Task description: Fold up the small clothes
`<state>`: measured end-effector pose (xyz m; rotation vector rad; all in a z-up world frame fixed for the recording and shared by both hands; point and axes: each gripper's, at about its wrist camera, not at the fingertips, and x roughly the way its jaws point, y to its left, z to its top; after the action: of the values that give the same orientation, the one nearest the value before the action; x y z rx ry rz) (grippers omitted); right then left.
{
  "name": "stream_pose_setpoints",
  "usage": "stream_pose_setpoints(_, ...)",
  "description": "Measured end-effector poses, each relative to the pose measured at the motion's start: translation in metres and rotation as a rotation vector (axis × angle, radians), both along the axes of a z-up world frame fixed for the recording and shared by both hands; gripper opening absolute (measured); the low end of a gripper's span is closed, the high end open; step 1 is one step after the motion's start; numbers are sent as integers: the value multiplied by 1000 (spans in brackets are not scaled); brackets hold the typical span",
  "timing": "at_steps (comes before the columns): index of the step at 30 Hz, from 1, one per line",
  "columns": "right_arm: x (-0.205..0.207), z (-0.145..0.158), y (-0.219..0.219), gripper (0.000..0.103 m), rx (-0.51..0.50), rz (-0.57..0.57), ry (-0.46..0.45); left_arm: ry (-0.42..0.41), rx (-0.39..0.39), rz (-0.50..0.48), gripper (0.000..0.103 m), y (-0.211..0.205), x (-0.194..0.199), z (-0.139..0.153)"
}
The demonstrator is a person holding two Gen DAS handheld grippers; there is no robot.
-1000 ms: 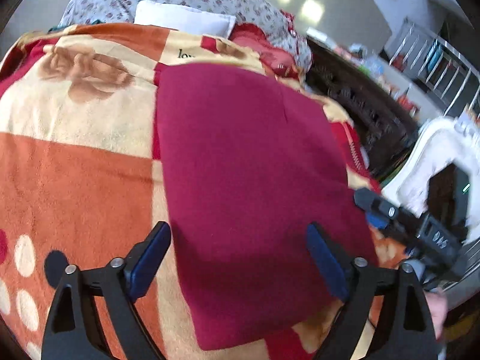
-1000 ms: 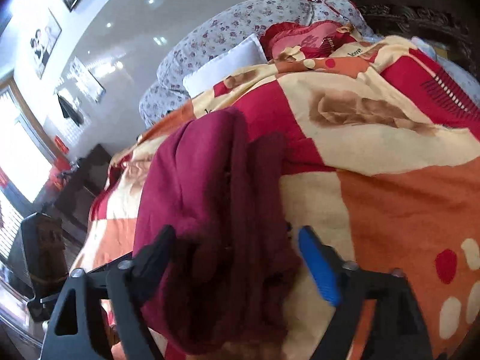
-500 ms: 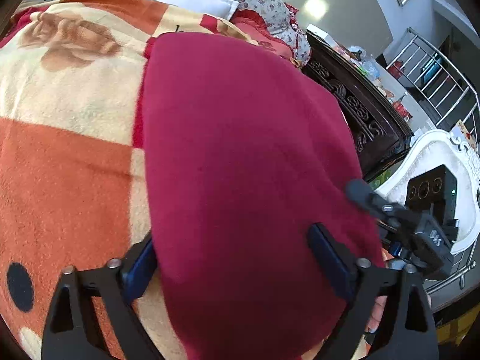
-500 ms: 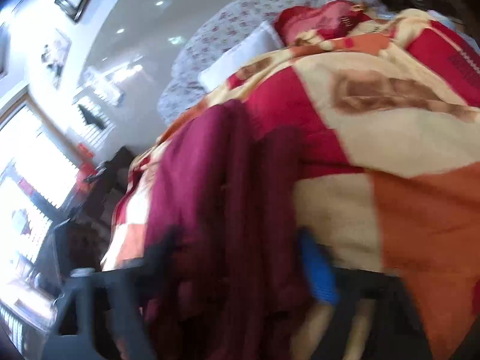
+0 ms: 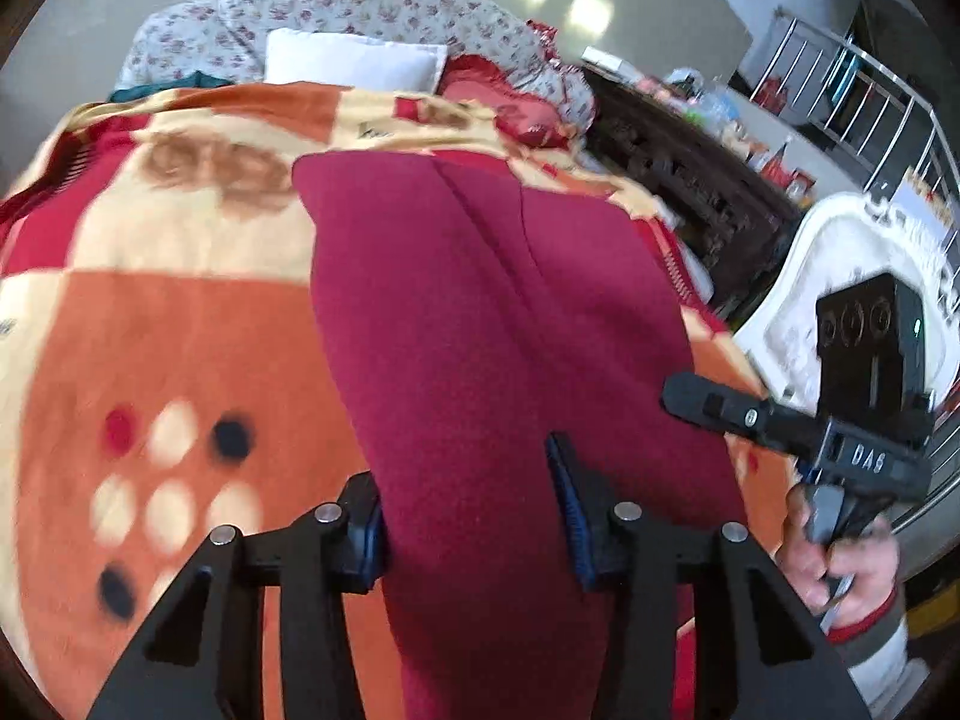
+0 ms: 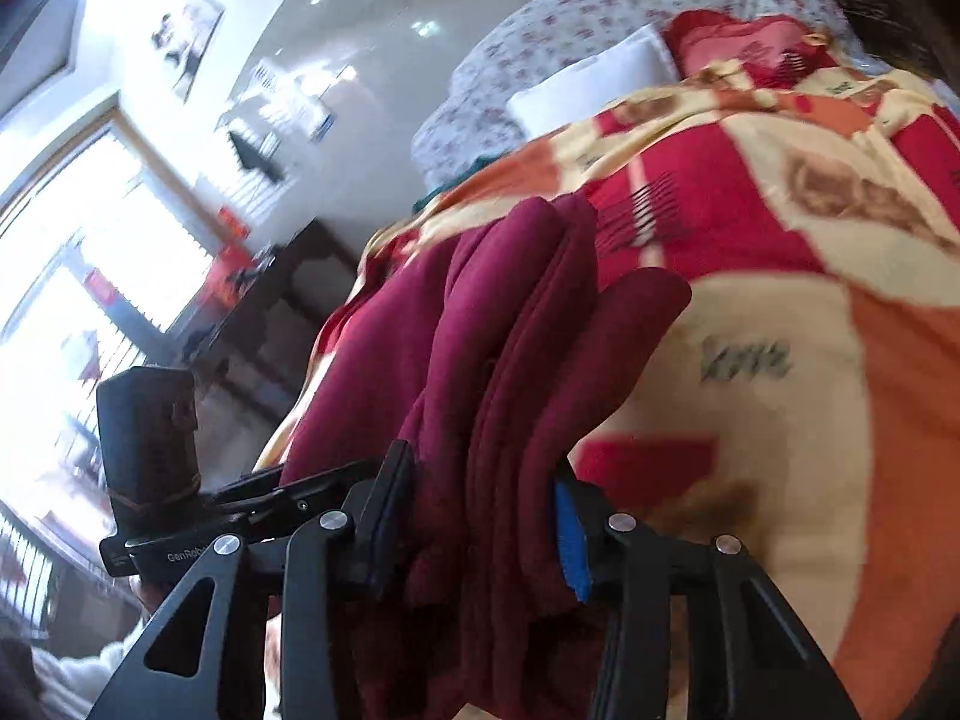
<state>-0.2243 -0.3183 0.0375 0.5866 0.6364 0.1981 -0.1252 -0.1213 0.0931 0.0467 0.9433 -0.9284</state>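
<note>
Ahead of left gripper [image 5: 474,516], left wrist view: maroon garment [image 5: 480,312] spread lengthwise on patterned blanket [image 5: 180,330], near end bunched between closing jaws, pads pressing cloth. Judged: fold barely begun, most of cloth still flat. Blanket bare to its left; dark wooden furniture [image 5: 690,180] close on right, right hand [image 5: 840,552] there too.

Between jaws of right gripper [image 6: 480,516], right wrist view: same garment gathered in thick pleats, jaws closing on it. Open blanket to right; left side crowded.

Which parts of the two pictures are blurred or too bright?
Left wrist view: the blanket is smeared by motion at left, the maroon garment fairly sharp. Right wrist view: the window is overexposed, the blanket's lettering and far edge blurred; fisheye bends both.
</note>
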Motion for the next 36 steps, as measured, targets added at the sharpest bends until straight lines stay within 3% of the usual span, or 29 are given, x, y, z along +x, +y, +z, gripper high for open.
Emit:
stream_pose_setpoints(4, -1, -33, 30, 53, -42, -7, 129, 71, 82, 40, 46, 27, -12, -39)
stream_pose_setpoints(6, -6, -43, 35, 58, -110, -36, 206, 83, 110, 71, 55, 34, -15, -59)
stream_pose_setpoints(11, -42, -6, 28, 60, -95, -102, 72, -3, 124, 119, 60, 42, -27, -48)
stream_pose_setpoints(15, -26, 17, 58, 53, -208, -37, 35, -102, 166, 170, 64, 37, -29, -36)
stream_pose_setpoints(20, 25, -12, 83, 45, -307, -2, 125, -170, 207, 201, 69, 35, -31, -35)
stream_pose_setpoints(21, 35, -21, 85, 41, -378, -21, 162, -172, 220, 198, 69, 32, -31, -38)
stream_pose_setpoints(23, 45, -35, 79, 22, -459, -60, 215, -179, 230, 188, 71, 25, -31, -42)
stream_pose_setpoints(25, 47, -43, 67, 16, -450, -96, 222, -187, 228, 192, 72, 23, -32, -44)
stream_pose_setpoints(27, 35, -37, 59, 17, -374, -99, 195, -194, 232, 197, 73, 21, -33, -45)
stream_pose_setpoints(33, -2, -12, 88, 37, -479, -53, 155, -211, 235, 207, 73, 21, -36, -47)
stream_pose_setpoints(34, -6, -13, 92, 42, -504, -51, 157, -211, 235, 211, 73, 21, -37, -47)
stream_pose_setpoints(36, -7, -27, 97, 43, -567, -68, 205, -219, 236, 219, 73, 21, -39, -46)
